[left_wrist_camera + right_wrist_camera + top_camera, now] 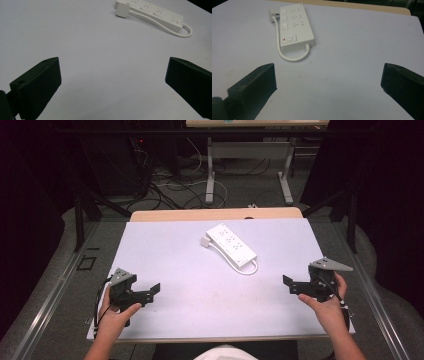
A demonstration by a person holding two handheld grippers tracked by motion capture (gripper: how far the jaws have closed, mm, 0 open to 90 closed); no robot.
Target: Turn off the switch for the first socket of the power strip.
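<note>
- Two sets of tongs, both gaping wide with nothing in them: left tongs (154, 290) sit at about 8 o'clock on the tabletop (170, 250), right tongs (288, 283) at about 4 o'clock.
- White power strip (231, 245) lies flat up around 12 o'clock, well apart from both, with its own plug (205, 241) stuck in at the far end and the cord (287, 56) looping round from the switch end.
- Biggest risk imo: the strip is broad and smooth, so a pinch across its width could slip, or just shove it across the slick sheet.
- Yanking the plug with only one pair would probably drag the whole strip along; the other pair needs to pin the body first.
- That cord loop looks easy to snag with a jaw coming in low from the right.
- Pressing near the switch (289, 38) could flip it by accident.
</note>
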